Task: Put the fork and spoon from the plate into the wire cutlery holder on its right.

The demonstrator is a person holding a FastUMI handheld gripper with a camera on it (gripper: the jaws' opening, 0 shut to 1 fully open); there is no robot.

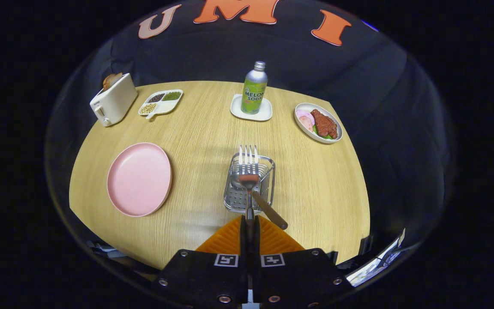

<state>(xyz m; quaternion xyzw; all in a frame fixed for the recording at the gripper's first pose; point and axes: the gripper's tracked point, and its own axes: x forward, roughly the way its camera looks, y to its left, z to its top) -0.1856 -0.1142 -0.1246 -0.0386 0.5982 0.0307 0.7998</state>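
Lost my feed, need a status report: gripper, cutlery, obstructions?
Gripper shut on fork, tines up over wire holder. Spoon already in holder. Pink plate bare. Nothing in the way.

A: What are the orange ribbed fingers (249, 223) doing?

B: They're pressed together on the handle of a silver metal fork (248, 171), tines pointing away, over the rectangular wire cutlery holder (268, 189) just ahead of them.

A: Anything inside it?

B: A spoon with a brown handle (268, 209) lies there, its handle sticking out toward the fingers.

A: And the round pink plate (140, 178)?

B: Bare, left of the holder on the pale wooden tabletop (195, 128).

A: Further off?

B: Beyond the fingers, a green soda bottle (254, 88) on a white coaster (251, 112); a food dish (318, 122) to the right; a divided tray (161, 102) and cream toaster (113, 104) to the left.
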